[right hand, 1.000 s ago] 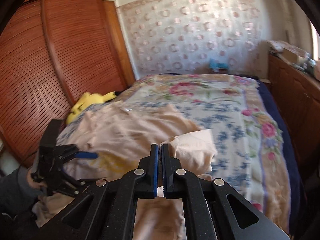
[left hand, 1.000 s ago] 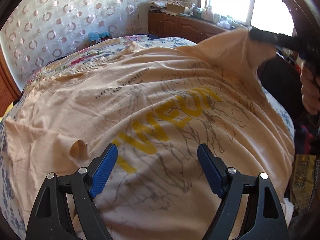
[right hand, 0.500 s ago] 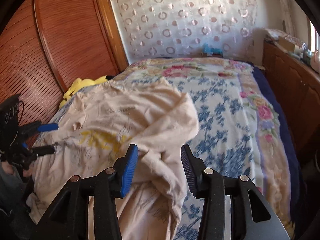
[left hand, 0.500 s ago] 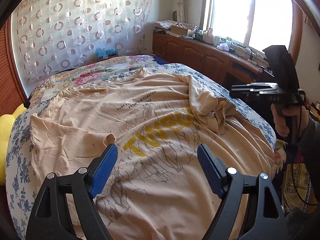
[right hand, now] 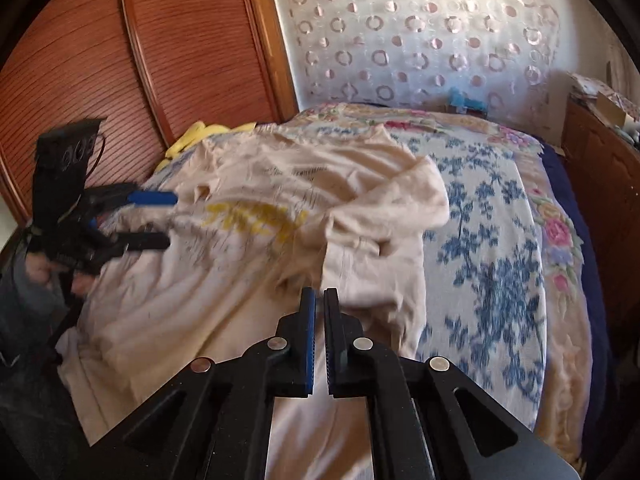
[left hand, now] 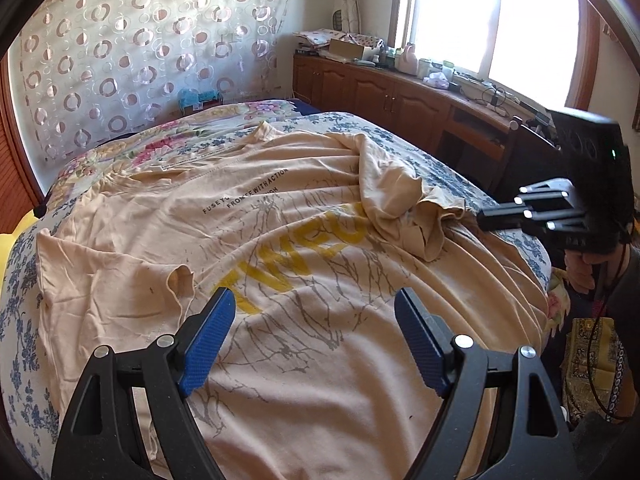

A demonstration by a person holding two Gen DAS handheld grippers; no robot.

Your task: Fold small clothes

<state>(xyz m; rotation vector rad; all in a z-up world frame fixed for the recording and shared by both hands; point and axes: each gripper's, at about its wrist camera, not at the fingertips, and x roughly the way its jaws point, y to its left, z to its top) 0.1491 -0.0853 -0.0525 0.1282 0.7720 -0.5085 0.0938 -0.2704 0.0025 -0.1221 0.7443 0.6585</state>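
The peach T-shirt (left hand: 304, 264) with yellow lettering lay spread across the floral bedspread (right hand: 500, 240), its right-hand side flopped back over itself in a rumpled heap. The left gripper (left hand: 316, 336) hung over the shirt with jaws wide apart, holding nothing. The right gripper (right hand: 319, 300) was pinched closed right at the shirt's bunched edge; couldn't tell if any cloth was caught in it.

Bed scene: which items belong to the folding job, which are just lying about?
In the job:
- peach T-shirt, spread on the bed, one side flopped inward
- left tongs, open above it
- right tongs, shut

Lying about:
- yellow plush toy by the wardrobe
- blue toy at the curtain
- windowsill clutter
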